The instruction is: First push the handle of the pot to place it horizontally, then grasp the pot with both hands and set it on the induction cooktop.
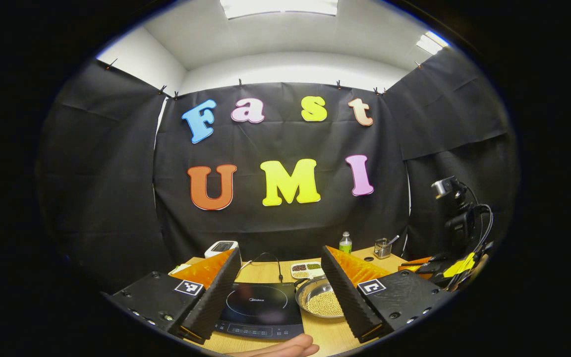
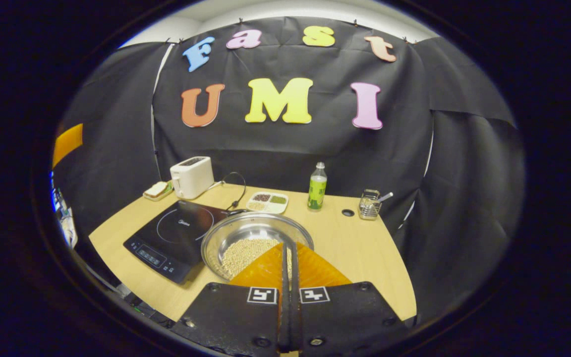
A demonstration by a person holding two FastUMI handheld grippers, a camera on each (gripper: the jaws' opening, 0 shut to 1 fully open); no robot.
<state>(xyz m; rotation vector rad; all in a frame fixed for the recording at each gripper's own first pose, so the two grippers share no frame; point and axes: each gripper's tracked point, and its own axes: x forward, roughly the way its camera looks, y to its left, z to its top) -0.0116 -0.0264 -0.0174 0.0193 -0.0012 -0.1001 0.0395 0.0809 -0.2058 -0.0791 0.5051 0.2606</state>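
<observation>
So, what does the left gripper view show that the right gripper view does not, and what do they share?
Left gripper view: the open left gripper, a camera on a stand at the right and a finger at the bottom edge.
Right gripper view: the right gripper, shut, above the near rim of the pot.
Both: the pot of beans beside the cooktop, the bottle and the divided dish.

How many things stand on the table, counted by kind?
Induction cooktop: 1
Pot holding small pale beans: 1
Toaster: 1
Divided tray of grains: 1
Green bottle: 1
Wire basket: 1
Small plate with bread: 1
Total: 7
</observation>
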